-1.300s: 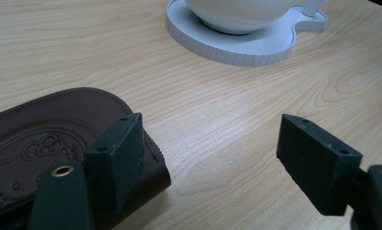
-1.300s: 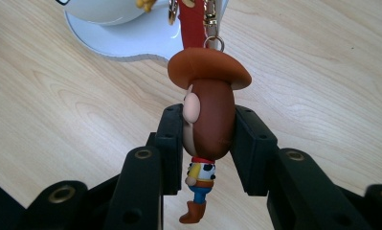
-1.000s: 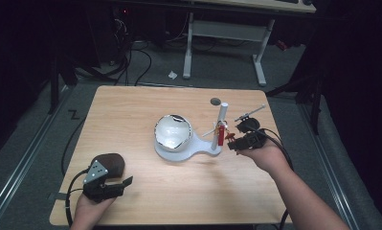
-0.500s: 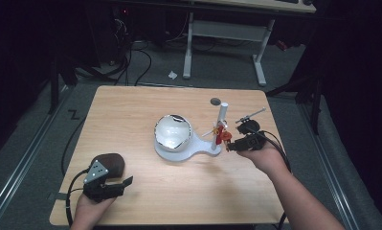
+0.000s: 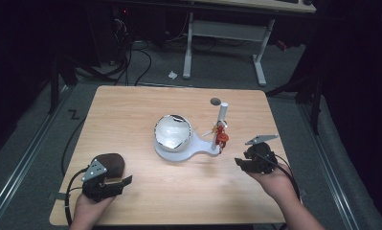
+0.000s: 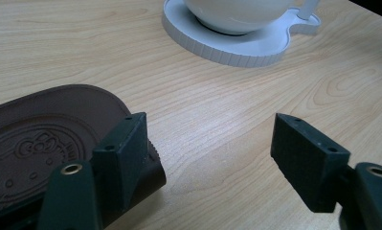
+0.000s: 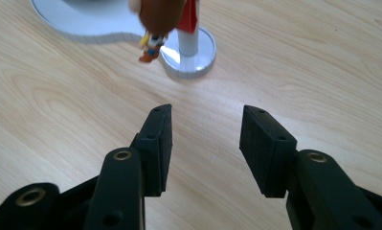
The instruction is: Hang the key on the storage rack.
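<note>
Left tool point(image 5: 113, 183): at the lower left of the high view, low over the light wooden table point(image 5: 131, 120); jaws spread wide apart with bare wood between them, gripping nothing.
Left tool's contact: in the left gripper view the left-hand jaw stands at the edge of a dark brown embossed leather pouch point(image 6: 40, 139); whether it touches the pouch I cannot tell.
Left hand point(image 5: 85, 208): enters from the bottom edge and holds the tool from behind, jaws aimed toward the right of the frame.
Right tool point(image 5: 248, 163): at the lower right of the high view; jaws parted with a moderate gap, empty, over bare table.
Right hand point(image 5: 275, 184): comes up from the lower right, forearm angled toward the frame's corner.
White pear-shaped plastic stand point(image 5: 188, 152): middle of the table, carrying a shiny rounded white bowl point(image 5: 173, 132) and a thin white upright post point(image 5: 221, 122).
Small red and yellow figure point(image 5: 220, 135): hangs against the post, just above and left of the right tool; apart from its jaws in the right gripper view point(image 7: 155, 28).
</note>
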The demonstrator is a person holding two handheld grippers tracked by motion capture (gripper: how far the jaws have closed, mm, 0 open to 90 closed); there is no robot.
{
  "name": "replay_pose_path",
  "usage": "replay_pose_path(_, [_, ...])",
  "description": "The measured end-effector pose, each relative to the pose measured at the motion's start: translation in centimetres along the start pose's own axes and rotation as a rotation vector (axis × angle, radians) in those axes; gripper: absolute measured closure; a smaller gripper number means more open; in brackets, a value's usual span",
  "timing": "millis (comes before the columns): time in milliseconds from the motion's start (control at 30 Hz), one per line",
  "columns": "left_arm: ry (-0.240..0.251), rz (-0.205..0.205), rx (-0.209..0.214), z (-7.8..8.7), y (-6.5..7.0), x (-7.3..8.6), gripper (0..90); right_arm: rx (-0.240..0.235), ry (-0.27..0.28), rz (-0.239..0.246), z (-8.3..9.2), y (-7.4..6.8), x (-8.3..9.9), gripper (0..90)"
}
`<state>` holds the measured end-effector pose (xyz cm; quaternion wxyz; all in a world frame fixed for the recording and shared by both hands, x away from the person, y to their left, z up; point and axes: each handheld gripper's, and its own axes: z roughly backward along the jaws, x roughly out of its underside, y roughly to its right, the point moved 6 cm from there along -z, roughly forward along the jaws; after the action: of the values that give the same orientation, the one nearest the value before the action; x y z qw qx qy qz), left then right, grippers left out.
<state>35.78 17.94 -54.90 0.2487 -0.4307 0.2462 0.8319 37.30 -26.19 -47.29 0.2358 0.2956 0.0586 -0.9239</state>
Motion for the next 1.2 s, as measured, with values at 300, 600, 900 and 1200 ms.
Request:
replay_pose_path(300, [-0.004, 0.002, -0.006, 0.2, -0.1, -0.2, 31.4, -0.014, 0.094, -0.107, -1.6, 0.8, 4.5, 55.6])
replay_pose_path(600, [-0.006, -0.016, -0.001, 0.9, -0.6, -0.6, 35.8, -0.042, 0.275, -0.217, -2.4, -0.6, 8.8, 52.5])
replay_pose_path(900, [-0.022, -0.031, -0.029, 1.0, -1.6, -0.2, 35.0, -0.011, 0.281, -0.108, -2.3, -1.2, 8.8, 52.1])
replay_pose_path(1200, [-0.031, -0.039, -0.087, 1.8, -3.3, -0.2, 36.5, -0.026, 0.238, -0.052, -3.4, -2.1, 8.8, 52.2])
